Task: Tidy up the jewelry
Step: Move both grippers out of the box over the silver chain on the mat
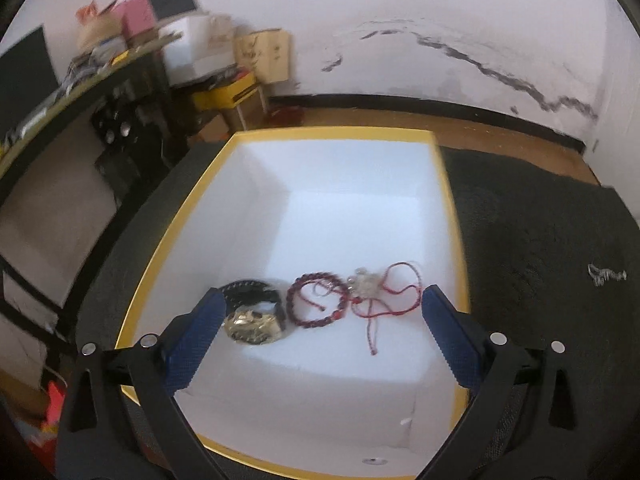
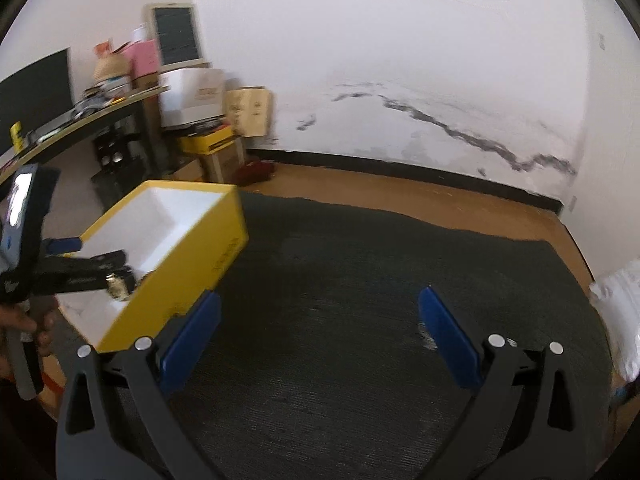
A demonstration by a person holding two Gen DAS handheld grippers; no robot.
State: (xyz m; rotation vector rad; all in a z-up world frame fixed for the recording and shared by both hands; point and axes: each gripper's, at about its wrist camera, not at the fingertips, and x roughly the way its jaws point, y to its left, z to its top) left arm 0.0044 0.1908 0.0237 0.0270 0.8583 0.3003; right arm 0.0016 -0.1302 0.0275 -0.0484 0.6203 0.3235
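A yellow box (image 1: 336, 133) with a white lining stands on a dark mat (image 1: 540, 220). On its floor lie a gold watch with a black strap (image 1: 252, 318), a dark red bead bracelet (image 1: 316, 300) and a red string bracelet with a silver charm (image 1: 376, 292). My left gripper (image 1: 323, 298) hangs open above them, with nothing between its blue pads. A silver chain (image 1: 606, 274) lies on the mat to the right of the box. My right gripper (image 2: 320, 298) is open and empty over the bare mat (image 2: 360, 260), right of the box (image 2: 192, 264). A small silvery thing (image 2: 426, 338) shows by its right finger.
A cluttered desk (image 2: 100, 116) and stacked cardboard boxes (image 2: 224, 120) stand against the wall at the back left. Wooden floor (image 2: 440, 204) borders the mat. A white plastic bag (image 2: 618, 308) lies at the mat's right edge. A hand (image 2: 24, 324) holds the left gripper's handle.
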